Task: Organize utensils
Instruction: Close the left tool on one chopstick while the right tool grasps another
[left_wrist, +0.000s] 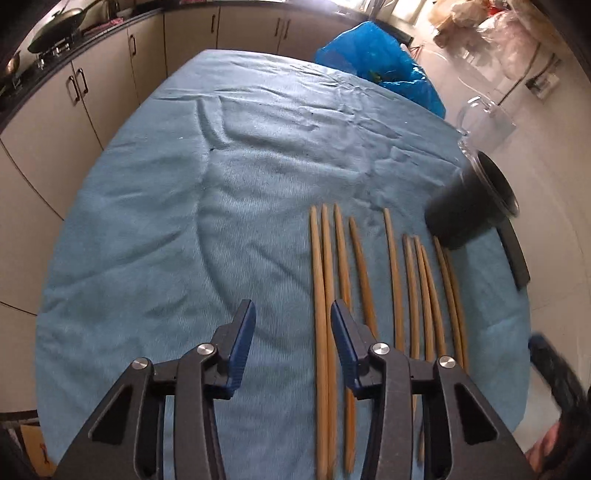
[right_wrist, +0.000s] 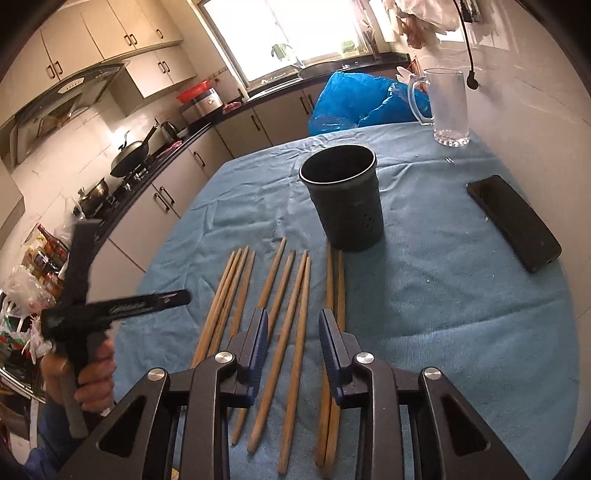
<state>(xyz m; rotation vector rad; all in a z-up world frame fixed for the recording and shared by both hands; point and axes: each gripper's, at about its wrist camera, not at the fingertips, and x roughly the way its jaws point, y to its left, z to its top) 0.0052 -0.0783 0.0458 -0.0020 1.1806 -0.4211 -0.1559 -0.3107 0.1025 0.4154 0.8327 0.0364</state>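
Several wooden chopsticks (left_wrist: 364, 273) lie side by side on the blue cloth; they also show in the right wrist view (right_wrist: 291, 295). A black utensil holder (right_wrist: 343, 197) stands upright just beyond their tips; in the left wrist view the holder (left_wrist: 469, 206) sits at the right. My left gripper (left_wrist: 293, 314) is open and empty above the cloth, its right finger over the leftmost chopsticks. My right gripper (right_wrist: 293, 325) is open and empty above the middle chopsticks. The left gripper also shows at the left of the right wrist view (right_wrist: 110, 306).
A black phone (right_wrist: 513, 223) lies on the cloth (left_wrist: 184, 221) at the right. A glass mug (right_wrist: 445, 107) stands at the far right corner. A blue plastic bag (right_wrist: 354, 99) sits behind the table. Kitchen cabinets and a stove with a wok (right_wrist: 131, 153) line the left.
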